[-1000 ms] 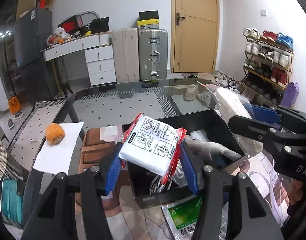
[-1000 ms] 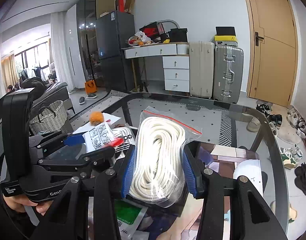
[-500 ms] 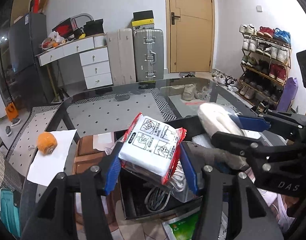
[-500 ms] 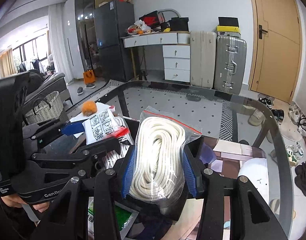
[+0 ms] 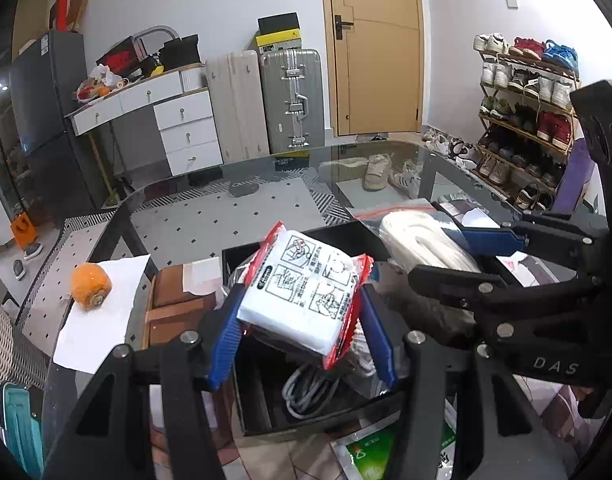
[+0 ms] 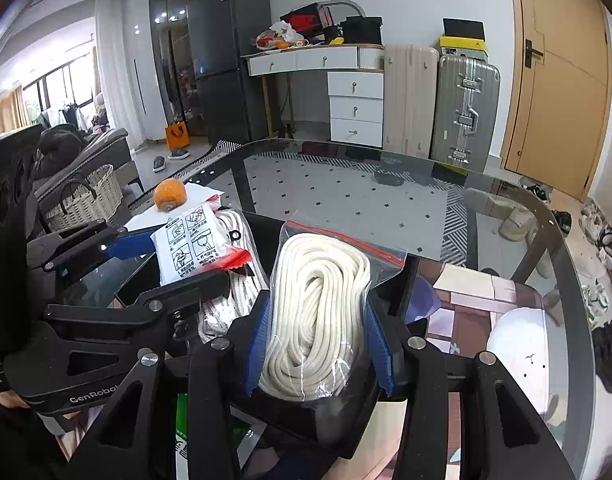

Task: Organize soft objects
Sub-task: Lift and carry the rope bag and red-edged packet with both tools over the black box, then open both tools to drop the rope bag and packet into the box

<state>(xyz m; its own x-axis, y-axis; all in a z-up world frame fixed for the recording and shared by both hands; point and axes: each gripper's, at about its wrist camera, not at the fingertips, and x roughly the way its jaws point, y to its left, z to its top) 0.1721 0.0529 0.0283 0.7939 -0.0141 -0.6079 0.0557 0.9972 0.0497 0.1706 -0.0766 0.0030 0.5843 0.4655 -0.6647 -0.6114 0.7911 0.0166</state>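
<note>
Orange fruit [image 5: 90, 291]: on white paper, left edge of counter [image 5: 266, 208].
Left tongs [image 5: 302, 328]: clamped on white red-edged packet [image 5: 302, 304], held over black box [image 5: 266, 420], left half.
Right tongs [image 6: 317, 344]: clamped on bagged white rope [image 6: 317, 308], long axis along the fingers, over box's right half.
Left view alone shows grey cable inside; right view, loose rope.

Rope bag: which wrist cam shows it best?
Right wrist: rope bag fills the centre, clamped in the right gripper, coils and red zip visible. Left wrist shows only its top, mostly hidden behind the gripper.
</note>
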